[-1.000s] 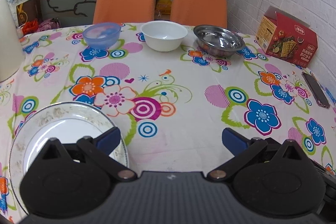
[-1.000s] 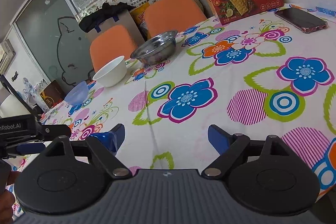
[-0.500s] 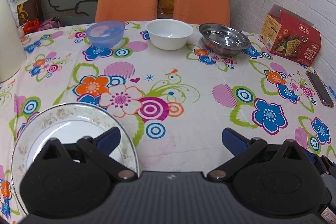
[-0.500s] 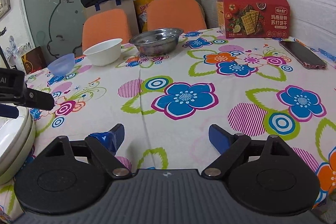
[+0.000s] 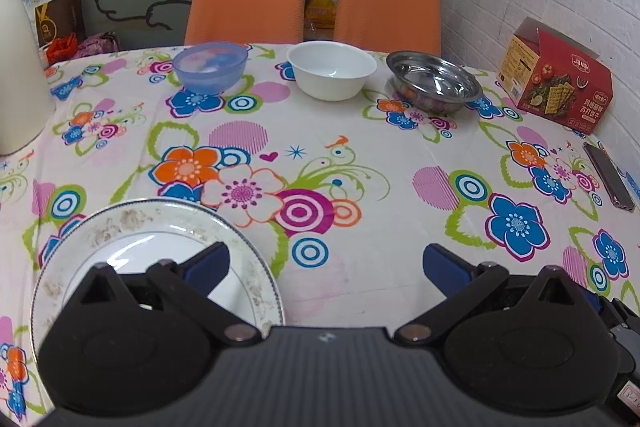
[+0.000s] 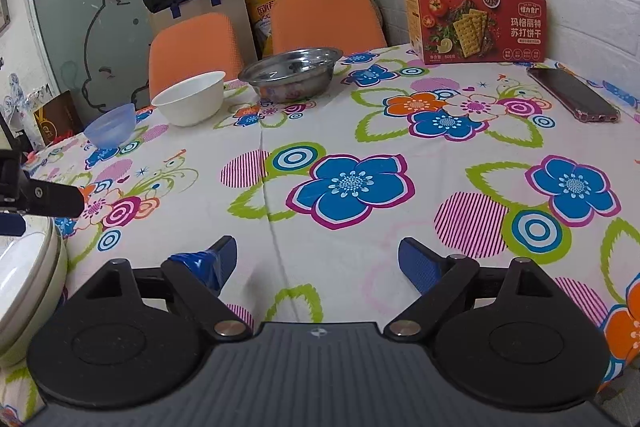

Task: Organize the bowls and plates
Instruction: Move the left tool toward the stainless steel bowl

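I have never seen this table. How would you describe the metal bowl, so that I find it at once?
Look at the far edge of the flowered table, in front of the two orange chairs, where three bowls stand in a row. The metal bowl is the rightmost one, nearest the red cracker box. Unlike the white bowl and the blue bowl, it is shiny steel, wide and shallow.

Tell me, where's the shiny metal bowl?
The metal bowl sits at the far side of the table in the left wrist view, right of the white bowl and left of the red cracker box.
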